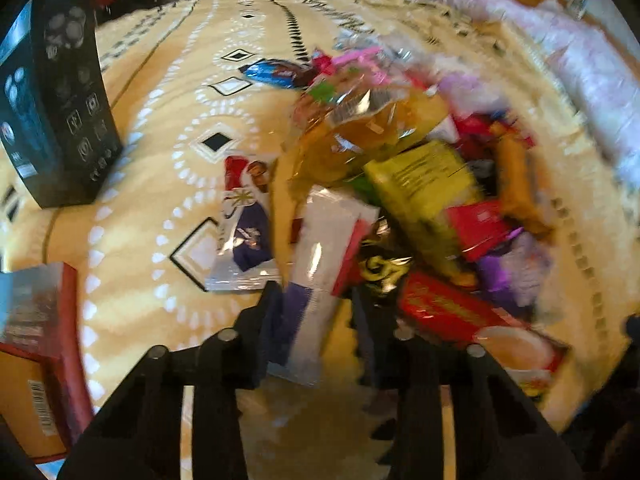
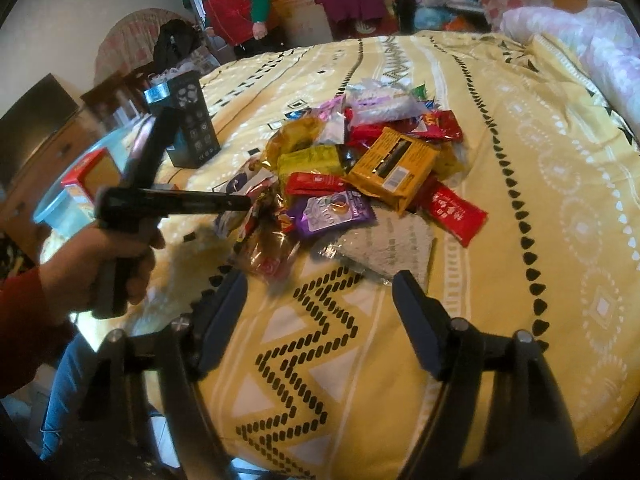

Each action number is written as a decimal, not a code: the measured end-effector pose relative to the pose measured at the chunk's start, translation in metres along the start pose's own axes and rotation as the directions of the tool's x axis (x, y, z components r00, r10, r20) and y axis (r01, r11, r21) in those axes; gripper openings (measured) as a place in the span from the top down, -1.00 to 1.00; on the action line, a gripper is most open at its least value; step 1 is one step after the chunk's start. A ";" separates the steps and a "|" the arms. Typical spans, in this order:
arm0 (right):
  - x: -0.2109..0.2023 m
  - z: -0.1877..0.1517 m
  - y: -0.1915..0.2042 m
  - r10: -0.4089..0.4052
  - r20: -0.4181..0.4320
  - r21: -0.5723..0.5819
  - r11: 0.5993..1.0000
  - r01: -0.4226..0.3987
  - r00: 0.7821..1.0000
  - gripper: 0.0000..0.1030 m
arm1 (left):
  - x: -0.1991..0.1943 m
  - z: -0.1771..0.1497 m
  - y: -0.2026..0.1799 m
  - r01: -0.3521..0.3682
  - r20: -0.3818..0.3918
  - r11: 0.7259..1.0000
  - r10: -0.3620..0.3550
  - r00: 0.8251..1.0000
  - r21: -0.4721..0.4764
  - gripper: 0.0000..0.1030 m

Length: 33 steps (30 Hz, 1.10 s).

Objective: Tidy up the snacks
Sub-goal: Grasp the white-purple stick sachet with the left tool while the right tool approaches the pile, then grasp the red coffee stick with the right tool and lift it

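From the left wrist, the left gripper (image 1: 316, 312) is reaching steeply down into the near edge of a snack pile (image 1: 420, 184) lying on a bed (image 1: 160, 128) with a yellow patterned cover, and its fingers are sitting on either side of a long white-and-purple packet (image 1: 316, 276). The view is blurred, so whether the pads are already pressing the packet cannot be told for certain, though the jaws look drawn in close around it. One white-and-purple pouch (image 1: 244, 236) is lying flat just beside the pile, apart from the rest, and a black box (image 1: 60, 104) is standing upright well to the left, with a red-edged carton (image 1: 36, 360) at the bed's near corner; these may be serving as sorting places, but that is a guess. From the right wrist, the right gripper (image 2: 320, 312) is hovering over bare bedcover short of the pile, its jaws spread and nothing between them, probably waiting for its turn. Ahead of it the heap is spreading out: a yellow box (image 2: 394, 172) resting on top, red sachets (image 2: 456, 212) and a purple pouch (image 2: 336, 212) around it. At the left, a hand (image 2: 100, 268) in a red sleeve is holding the other gripper, whose tip is dipping into the wrappers. A person in red and green (image 2: 236, 8) is standing beyond the bed.
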State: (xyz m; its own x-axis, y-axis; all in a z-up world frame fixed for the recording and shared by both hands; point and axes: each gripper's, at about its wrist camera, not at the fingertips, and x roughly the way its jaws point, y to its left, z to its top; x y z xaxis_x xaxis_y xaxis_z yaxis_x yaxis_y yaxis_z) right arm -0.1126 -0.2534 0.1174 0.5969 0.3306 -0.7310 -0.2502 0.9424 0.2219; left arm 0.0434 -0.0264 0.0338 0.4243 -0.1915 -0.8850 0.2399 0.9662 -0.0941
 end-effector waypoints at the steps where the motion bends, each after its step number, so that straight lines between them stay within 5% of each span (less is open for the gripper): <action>1: 0.001 0.000 0.000 0.000 -0.004 0.001 1.000 0.000 1.000 -0.47 | 0.001 -0.001 -0.002 -0.016 -0.001 1.000 0.016 1.000 0.012 0.34; 5: 0.004 -0.003 0.002 0.002 -0.022 0.003 1.000 -0.002 1.000 -0.42 | 0.004 -0.005 -0.011 -0.061 0.013 0.997 0.060 0.998 0.050 0.35; 22: 0.008 0.000 0.008 -0.012 -0.027 -0.022 1.000 0.012 1.000 -0.38 | 0.012 -0.012 -0.010 -0.046 0.014 0.998 0.046 0.999 0.030 0.33; 24: 0.010 0.003 0.009 -0.015 -0.028 -0.036 0.999 0.014 1.000 -0.36 | 0.010 -0.013 -0.010 -0.041 0.029 0.998 0.040 0.999 0.047 0.47; 26: 0.012 0.009 0.011 -0.012 -0.031 -0.062 0.998 0.011 0.999 -0.03 | 0.005 -0.016 -0.011 -0.033 0.049 0.997 0.030 0.998 0.068 0.47; 28: 0.017 0.017 0.013 -0.007 -0.044 -0.080 0.997 0.003 0.999 0.68 | -0.009 -0.025 -0.007 -0.049 0.094 0.996 0.042 0.995 0.076 0.47; 33: 0.042 0.045 0.026 0.075 -0.097 -0.120 0.989 -0.086 0.992 0.63 | -0.040 -0.050 0.019 -0.043 0.118 0.999 0.046 0.992 -0.029 0.47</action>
State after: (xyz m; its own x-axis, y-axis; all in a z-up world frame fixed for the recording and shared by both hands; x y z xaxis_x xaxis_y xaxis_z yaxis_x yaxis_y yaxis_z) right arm -0.0598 -0.2129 0.1214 0.4994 0.3938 -0.7717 -0.3903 0.8975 0.2055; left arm -0.0127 0.0080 0.0450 0.5352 -0.1659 -0.8282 0.1961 0.9781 -0.0692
